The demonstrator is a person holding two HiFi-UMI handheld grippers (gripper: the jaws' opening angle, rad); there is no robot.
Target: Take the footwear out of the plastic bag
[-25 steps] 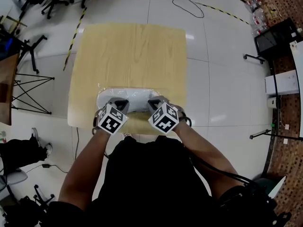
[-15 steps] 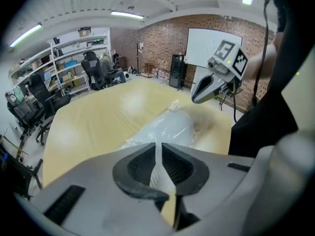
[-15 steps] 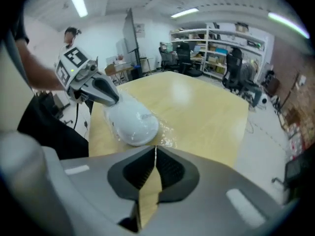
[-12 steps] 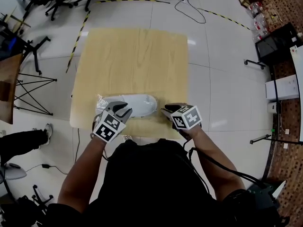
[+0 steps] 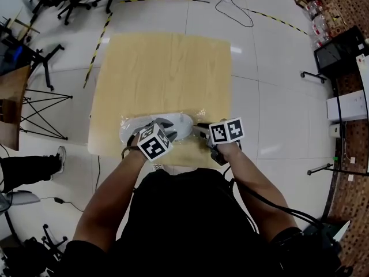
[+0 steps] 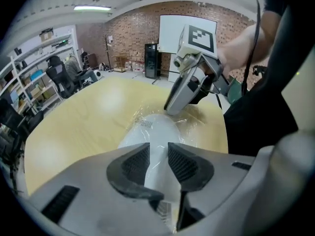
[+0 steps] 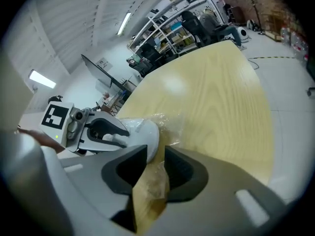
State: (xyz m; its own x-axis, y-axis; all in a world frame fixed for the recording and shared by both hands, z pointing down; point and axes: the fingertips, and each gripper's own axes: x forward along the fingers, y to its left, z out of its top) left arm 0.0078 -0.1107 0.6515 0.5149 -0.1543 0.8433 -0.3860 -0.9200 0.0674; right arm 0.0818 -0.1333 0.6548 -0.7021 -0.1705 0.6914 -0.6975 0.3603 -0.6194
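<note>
The white shoe (image 5: 181,126) lay inside its clear plastic bag (image 7: 165,118) along the near edge of the table (image 5: 161,68), so the removal looked barely begun. The left claw (image 6: 158,157) had just been opening and stood wide astride the wrapped shoe without pinching it. The right claw (image 7: 156,163), also just opening, stood narrowly apart with loose bag film between its pads, seemingly released. Next, I judged, one claw must pinch film alone while the other finds the bag's mouth.
</note>
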